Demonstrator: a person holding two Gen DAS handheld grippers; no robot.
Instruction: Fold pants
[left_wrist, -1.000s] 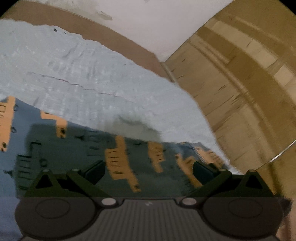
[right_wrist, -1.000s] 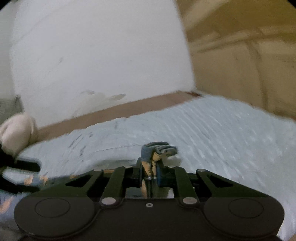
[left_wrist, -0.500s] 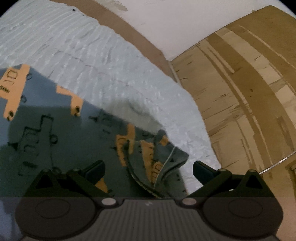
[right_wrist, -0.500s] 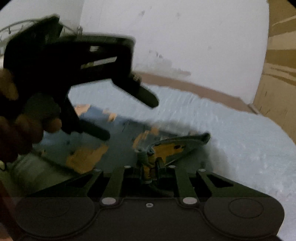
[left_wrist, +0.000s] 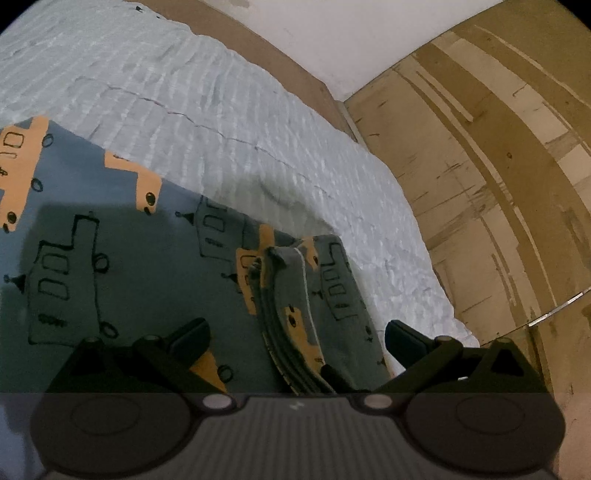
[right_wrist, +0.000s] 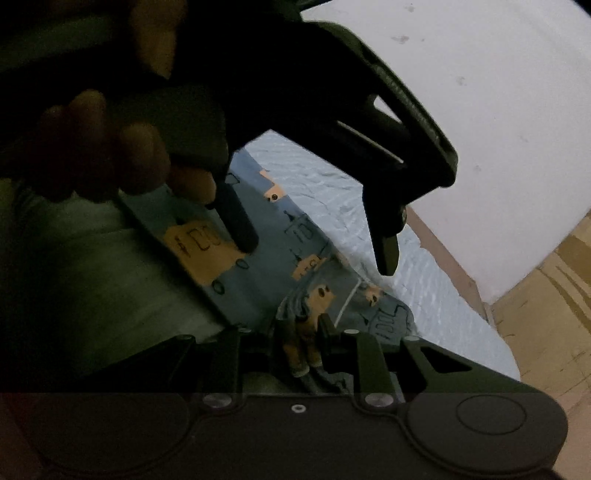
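One fold laid: pants (left_wrist: 147, 280) doubled on the bed (left_wrist: 221, 92). Right tool (right_wrist: 304, 343) is opening, hem between; left tool (left_wrist: 295, 332) wide, empty. More folds remain, I judge.

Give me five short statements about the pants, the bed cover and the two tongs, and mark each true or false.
1. The pants are blue-grey with orange vehicle prints. True.
2. The left tongs are clamped shut on the fabric. False: their jaws stand wide open above the pants.
3. A bunched fabric edge sits between the fingers of the right tongs. True; those jaws are opening.
4. The pants lie on bare wooden floor. False: they lie on a pale blue textured bed cover.
5. A hand holding the left tongs shows in the right wrist view. True.
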